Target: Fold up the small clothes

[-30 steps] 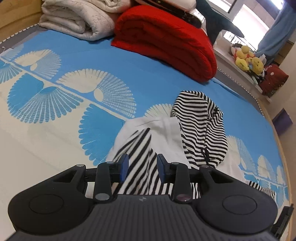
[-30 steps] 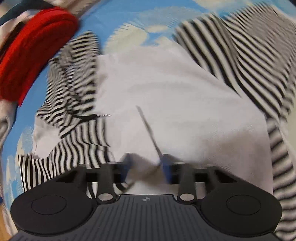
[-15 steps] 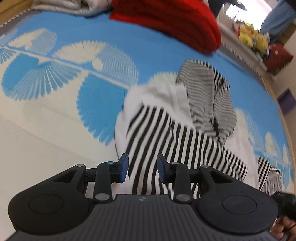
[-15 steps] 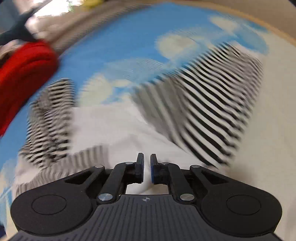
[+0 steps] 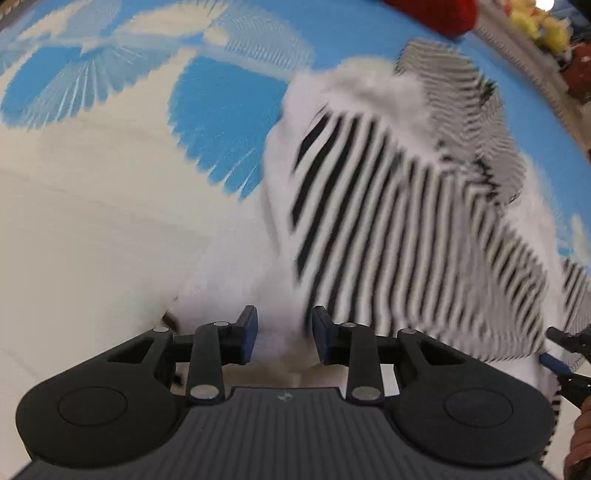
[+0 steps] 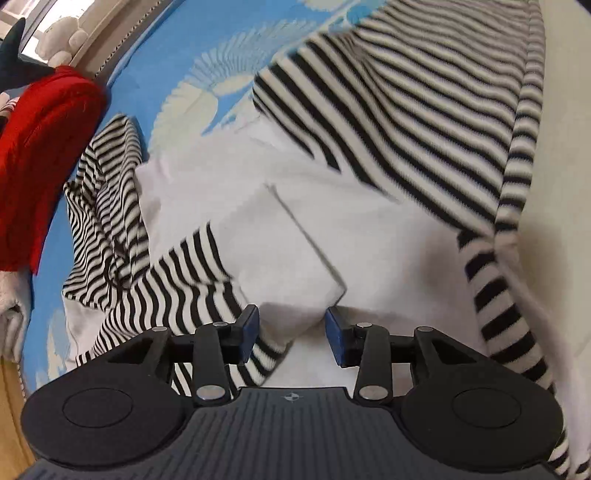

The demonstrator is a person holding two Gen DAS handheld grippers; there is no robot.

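A small white hooded top with black-and-white striped sleeves and hood (image 5: pixel 388 206) lies on the bed. In the right wrist view the hooded top (image 6: pixel 295 206) shows one striped sleeve folded across its white body. My left gripper (image 5: pixel 282 334) is open, low over the top's white lower edge, with fabric between the jaws. My right gripper (image 6: pixel 291 332) is open over a white fold of the top, beside the striped cuff. The right gripper's tip also shows at the right edge of the left wrist view (image 5: pixel 565 354).
The bed has a blue and cream fan-pattern cover (image 5: pixel 110 184). A folded red blanket (image 6: pixel 40 155) lies near the hood at the far side. Yellow soft toys (image 5: pixel 535 22) sit past the bed edge. A wooden bed rim (image 6: pixel 9 424) shows at the left.
My left gripper has moved down and closer to the top's lower edge. My right gripper has gone from shut to open, and now sits over a white fold.
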